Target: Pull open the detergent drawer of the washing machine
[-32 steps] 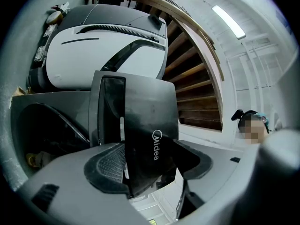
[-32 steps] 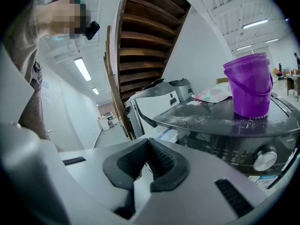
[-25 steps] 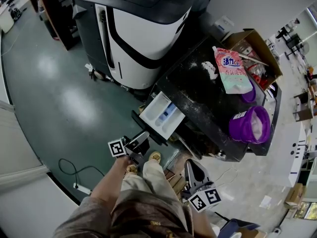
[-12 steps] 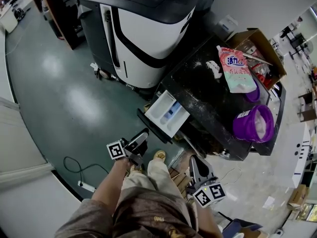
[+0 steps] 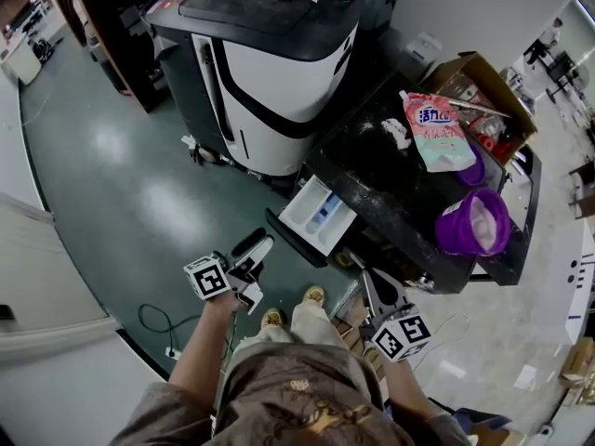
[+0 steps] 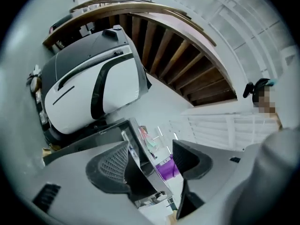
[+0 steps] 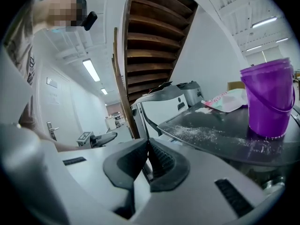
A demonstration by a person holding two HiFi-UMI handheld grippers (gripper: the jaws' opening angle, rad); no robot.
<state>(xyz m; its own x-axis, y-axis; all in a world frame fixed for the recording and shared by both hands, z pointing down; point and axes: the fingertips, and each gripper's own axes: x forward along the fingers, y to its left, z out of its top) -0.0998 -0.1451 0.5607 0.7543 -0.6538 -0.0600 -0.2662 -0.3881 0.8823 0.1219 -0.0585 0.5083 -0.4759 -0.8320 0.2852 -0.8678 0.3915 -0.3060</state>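
1. The drawer [image 5: 319, 215] stood pulled out of the washer [image 5: 390, 189] on its left front. Its white compartments and a blue insert lay open to view.
2. Your left gripper [image 5: 253, 269] hung over the green floor [image 5: 139, 184], nearer to you than the drawer and clear of it. Its jaws were spread wide with nothing between them. Past the pads [image 6: 110, 165] only the washer's edge and the bucket [image 5: 472, 229] showed, far off.
3. Your right gripper [image 5: 376, 291] sat by the washer's near corner, to the right of the drawer and apart from it. Its jaws were pressed together on nothing.
4. Spilled powder [image 5: 395, 133] dusted the washer's dark top. A pouch [image 5: 434, 133] lay at the far side and the purple bucket stood at the right edge.
5. A white-and-black machine [image 5: 279, 72] stood far left of the washer, and a box [image 5: 474, 72] sat beyond the pouch.
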